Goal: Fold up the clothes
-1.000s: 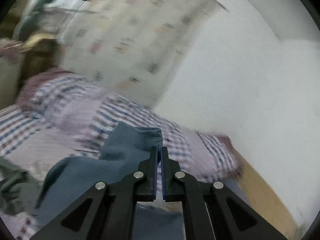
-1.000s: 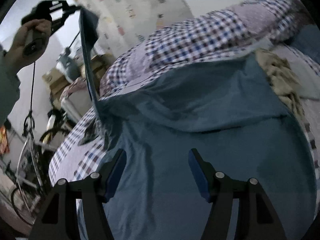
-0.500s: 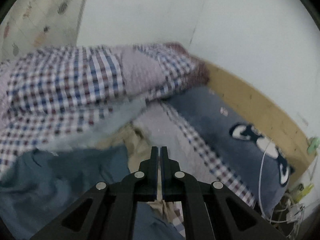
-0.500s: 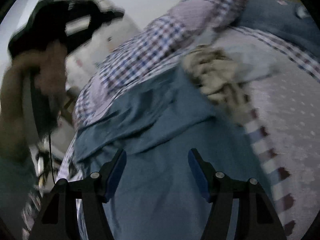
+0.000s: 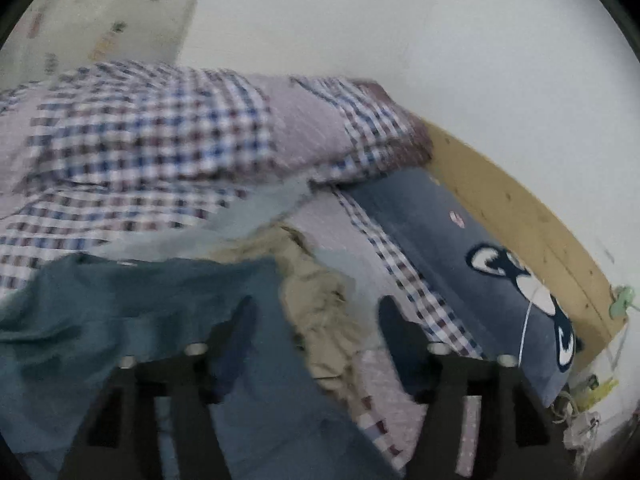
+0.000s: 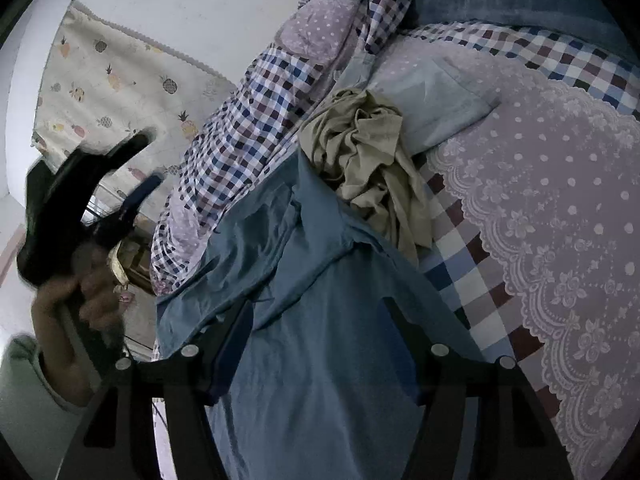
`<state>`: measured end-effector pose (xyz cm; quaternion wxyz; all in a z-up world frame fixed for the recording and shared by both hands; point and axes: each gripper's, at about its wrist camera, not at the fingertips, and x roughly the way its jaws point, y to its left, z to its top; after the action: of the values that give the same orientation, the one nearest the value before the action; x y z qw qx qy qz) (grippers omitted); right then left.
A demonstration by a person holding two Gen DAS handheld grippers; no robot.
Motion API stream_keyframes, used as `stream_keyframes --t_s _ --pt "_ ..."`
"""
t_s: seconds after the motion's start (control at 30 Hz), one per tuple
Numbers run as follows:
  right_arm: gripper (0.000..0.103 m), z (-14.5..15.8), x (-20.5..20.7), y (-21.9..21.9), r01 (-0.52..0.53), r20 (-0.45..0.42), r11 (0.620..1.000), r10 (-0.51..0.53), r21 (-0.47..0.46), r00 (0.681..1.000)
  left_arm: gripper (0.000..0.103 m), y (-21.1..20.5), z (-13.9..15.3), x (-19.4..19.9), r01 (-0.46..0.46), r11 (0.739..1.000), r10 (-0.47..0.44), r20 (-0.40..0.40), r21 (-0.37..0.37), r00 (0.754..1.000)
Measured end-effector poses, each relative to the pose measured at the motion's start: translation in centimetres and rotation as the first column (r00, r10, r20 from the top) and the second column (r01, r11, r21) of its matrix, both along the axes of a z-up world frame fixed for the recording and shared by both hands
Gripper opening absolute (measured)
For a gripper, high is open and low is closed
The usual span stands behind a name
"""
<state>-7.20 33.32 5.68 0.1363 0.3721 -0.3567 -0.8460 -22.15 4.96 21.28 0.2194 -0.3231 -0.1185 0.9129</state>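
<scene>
The left tool (image 5: 314, 320), clenched on the blue shirt (image 6: 320, 340) a second ago, now gapes empty; the shirt lies dropped on the bed (image 6: 560, 220), part-folded beside a beige garment (image 6: 368, 160); the right tool (image 6: 320, 336) hovers released above it.

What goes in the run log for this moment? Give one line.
task: fold clothes | left tongs: open, empty | right tongs: open, empty | blue garment: flat on bed, ungripped | beige garment: crumpled beside it
</scene>
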Motion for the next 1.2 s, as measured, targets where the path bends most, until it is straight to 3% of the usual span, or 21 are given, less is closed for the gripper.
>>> stream_keyframes --t_s 0.1,0.17,0.27,0.33,0.5,0.57,0.7,0.77,0.87,1.07,1.2 --pt "0.068 0.1 0.0 -0.2 0.004 -0.006 1.0 -0.004 -0.001 1.0 0.075 -5.9 1.9 2.6 -0.104 0.995 0.104 -0.025 0.009 0.994" --pt "0.068 0.2 -0.1 -0.4 0.011 -0.011 1.0 -0.011 -0.005 1.0 0.082 -10.1 3.7 5.1 -0.177 0.984 0.178 -0.071 0.017 0.982" --pt "0.068 0.3 -0.4 -1.0 0.014 -0.022 1.0 -0.014 -0.01 1.0 0.084 -16.1 6.5 8.9 -0.282 0.959 0.284 -0.136 0.036 0.949" --pt "0.068 0.4 -0.5 -1.6 0.011 -0.03 1.0 -0.012 -0.011 0.999 0.084 -19.9 8.3 11.9 -0.363 0.93 0.366 -0.176 0.049 0.914" --pt "0.068 0.6 -1.2 -3.7 -0.011 -0.056 1.0 0.011 0.001 0.998 0.088 -25.7 11.2 18.5 -0.487 0.873 0.467 -0.259 -0.015 0.846" --pt "0.068 0.8 -1.3 -4.7 -0.033 -0.074 0.999 0.034 0.002 0.997 0.088 -26.3 10.8 19.8 -0.485 0.87 0.453 -0.244 -0.09 0.858" --pt "0.068 1.2 -1.5 -6.1 -0.088 -0.109 0.996 0.085 -0.028 0.99 0.088 -25.7 6.2 20.8 -0.42 0.891 0.391 -0.18 -0.171 0.903" --pt "0.068 1.4 -1.5 -6.4 -0.108 -0.122 0.993 0.101 -0.05 0.987 0.088 -25.2 2.7 20.7 -0.407 0.9 0.384 -0.154 -0.157 0.91" --pt "0.068 1.1 -1.9 -6.7 -0.122 -0.116 0.99 0.114 -0.063 0.987 0.088 -24.5 -3.5 20.2 -0.413 0.908 0.407 -0.083 -0.067 0.91" --pt "0.069 1.6 -6.3 -8.3 -0.139 -0.094 0.989 0.144 0.056 0.985 0.088 -22.4 -14.0 18.6 -0.46 0.879 0.464 -0.002 0.128 0.886" --pt "0.069 1.0 -11.1 -10.0 -0.124 -0.048 0.989 0.128 0.077 0.991 0.088 -20.6 -15.2 17.0 -0.415 0.904 0.416 0.012 0.102 0.909"
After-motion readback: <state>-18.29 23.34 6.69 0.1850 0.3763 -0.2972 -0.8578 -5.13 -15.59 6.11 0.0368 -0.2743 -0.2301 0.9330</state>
